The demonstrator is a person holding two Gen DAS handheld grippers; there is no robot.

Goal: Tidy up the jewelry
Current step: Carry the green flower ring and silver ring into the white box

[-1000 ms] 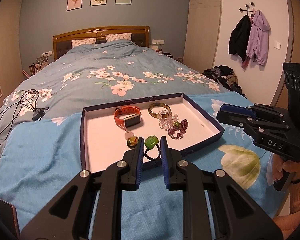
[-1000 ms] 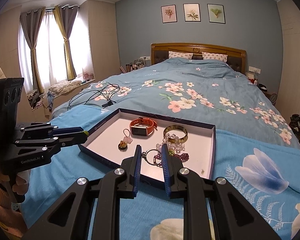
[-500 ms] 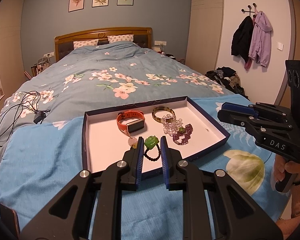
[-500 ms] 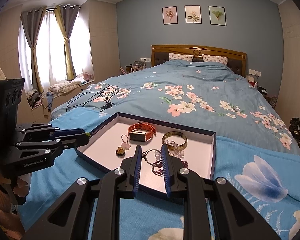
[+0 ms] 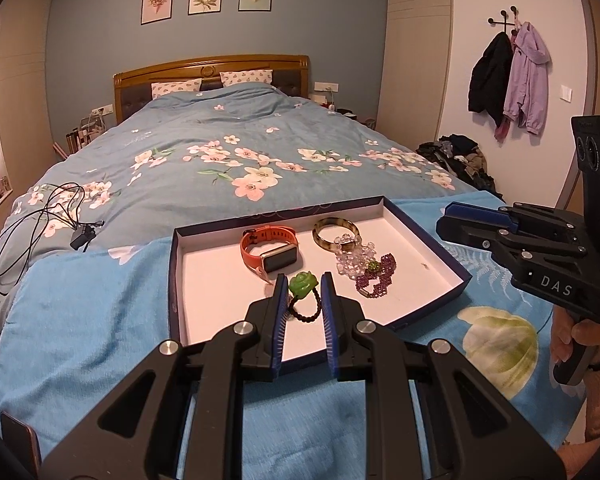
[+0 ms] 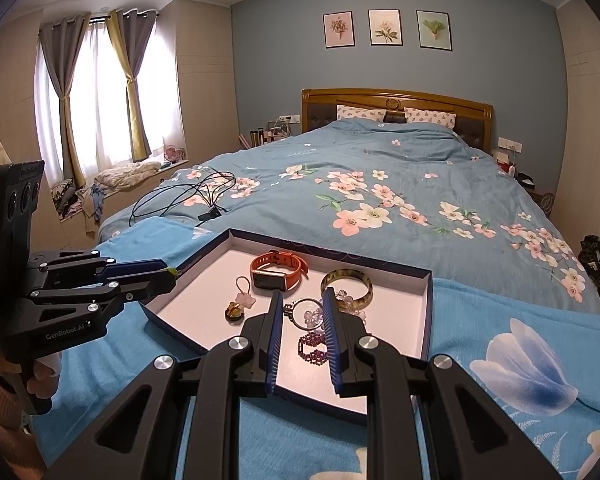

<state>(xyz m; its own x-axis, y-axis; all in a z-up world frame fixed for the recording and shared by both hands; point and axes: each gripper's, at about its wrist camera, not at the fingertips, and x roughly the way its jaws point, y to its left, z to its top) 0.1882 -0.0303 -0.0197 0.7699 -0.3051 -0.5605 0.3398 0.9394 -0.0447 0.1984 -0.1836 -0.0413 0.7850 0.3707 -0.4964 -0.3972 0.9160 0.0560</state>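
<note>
A navy-rimmed tray point(image 5: 220, 300) point(image 6: 196, 312) with a white floor lies on a blue blanket at the foot of the bed. In it are an orange watch point(image 5: 270, 250) point(image 6: 278, 272), a tortoiseshell bangle point(image 5: 334, 228) point(image 6: 346, 284), clear beads point(image 5: 352, 256), a purple bead bracelet point(image 5: 374, 276) point(image 6: 312, 350) and a pink charm point(image 6: 240, 304). My left gripper point(image 5: 303, 284) point(image 6: 168, 272) is shut on a green rose bracelet point(image 5: 302, 285) with a black bead loop, above the tray's near part. My right gripper point(image 6: 300, 304) point(image 5: 444, 216) is shut on a silver ring point(image 6: 306, 314).
The flowered duvet point(image 5: 240, 152) stretches behind the tray. A black cable with a charger point(image 5: 80, 236) lies on it at the left. Coats point(image 5: 508, 76) hang on the right wall above a pile of clothes point(image 5: 460, 160). A person's hand point(image 5: 568, 336) holds the right gripper's handle.
Both views have drifted slightly, so the tray sits a little lower in them. The green bracelet and the silver ring stay between the same fingers.
</note>
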